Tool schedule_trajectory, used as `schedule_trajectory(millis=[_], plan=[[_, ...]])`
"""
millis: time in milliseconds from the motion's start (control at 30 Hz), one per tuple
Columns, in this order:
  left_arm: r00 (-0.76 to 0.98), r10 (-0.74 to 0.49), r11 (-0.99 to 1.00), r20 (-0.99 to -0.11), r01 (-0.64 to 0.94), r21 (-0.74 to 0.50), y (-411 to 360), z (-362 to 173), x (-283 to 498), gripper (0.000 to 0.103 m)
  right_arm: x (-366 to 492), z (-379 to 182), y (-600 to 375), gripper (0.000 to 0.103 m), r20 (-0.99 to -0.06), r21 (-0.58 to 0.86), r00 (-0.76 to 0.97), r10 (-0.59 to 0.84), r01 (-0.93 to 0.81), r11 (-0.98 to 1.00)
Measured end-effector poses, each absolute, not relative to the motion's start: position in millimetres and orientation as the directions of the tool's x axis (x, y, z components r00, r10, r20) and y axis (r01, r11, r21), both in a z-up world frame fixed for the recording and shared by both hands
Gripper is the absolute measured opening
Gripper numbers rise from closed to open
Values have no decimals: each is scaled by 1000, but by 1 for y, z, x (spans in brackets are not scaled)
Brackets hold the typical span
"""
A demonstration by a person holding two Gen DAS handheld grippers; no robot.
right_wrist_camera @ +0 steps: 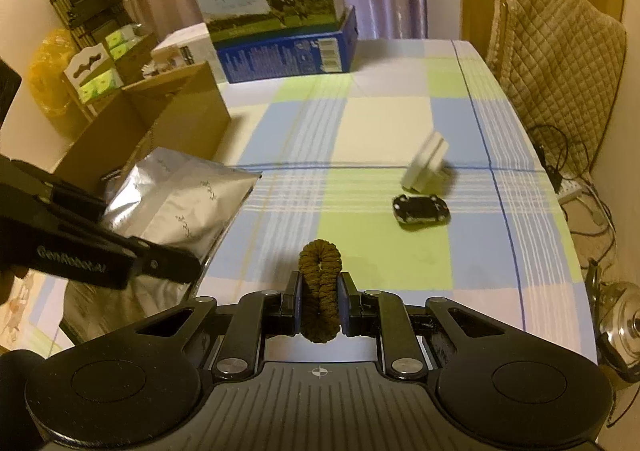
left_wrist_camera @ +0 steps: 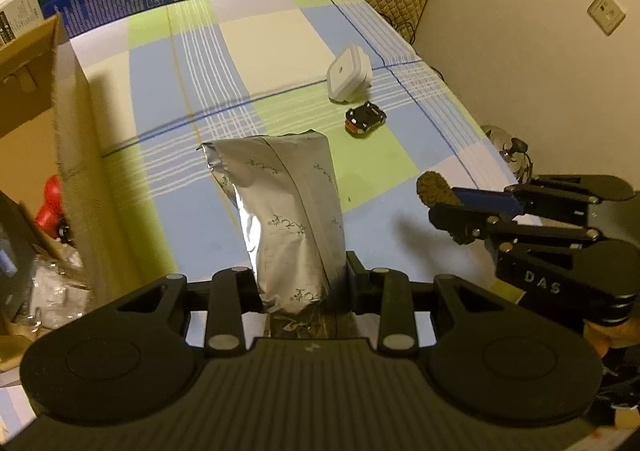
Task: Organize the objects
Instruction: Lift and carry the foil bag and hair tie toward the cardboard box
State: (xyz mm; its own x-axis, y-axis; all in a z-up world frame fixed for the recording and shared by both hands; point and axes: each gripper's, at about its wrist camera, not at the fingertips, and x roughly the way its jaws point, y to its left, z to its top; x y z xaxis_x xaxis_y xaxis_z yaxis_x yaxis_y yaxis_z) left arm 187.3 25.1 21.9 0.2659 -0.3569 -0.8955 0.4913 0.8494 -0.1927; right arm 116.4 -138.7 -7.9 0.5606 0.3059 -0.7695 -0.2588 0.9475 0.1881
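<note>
Foil pouch (left_wrist_camera: 288,219), left wrist view: left gripper (left_wrist_camera: 300,283) clamped on its lower end, held up above the worktop (left_wrist_camera: 280,43), cardboard box (left_wrist_camera: 28,91) at left edge. Right wrist view: right gripper (right_wrist_camera: 319,303) clamped on brown scrunchie (right_wrist_camera: 319,291); toy car (right_wrist_camera: 420,208) and white adapter (right_wrist_camera: 424,163) remain mid-worktop. Risk: slick foil slipping from the grip.

My left claw (left_wrist_camera: 298,283) is matt black plastic, closed on a crinkled silver foil pouch (left_wrist_camera: 288,211) that shines like metal. My right claw (right_wrist_camera: 319,299) pinches a fuzzy brown cloth scrunchie (right_wrist_camera: 319,291). The desk (right_wrist_camera: 380,123) wears smooth checked cloth; on it sit a glossy black toy car (right_wrist_camera: 420,208) and a smooth white plastic charger (right_wrist_camera: 425,163)
</note>
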Motion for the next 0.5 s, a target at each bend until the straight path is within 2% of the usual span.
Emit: schedule_trajectory(millis=[500], plan=[[333,-344,873,-878,457,-169,77,78,172,29,105,18,-88,15,-737,196,564,373,-350,916]])
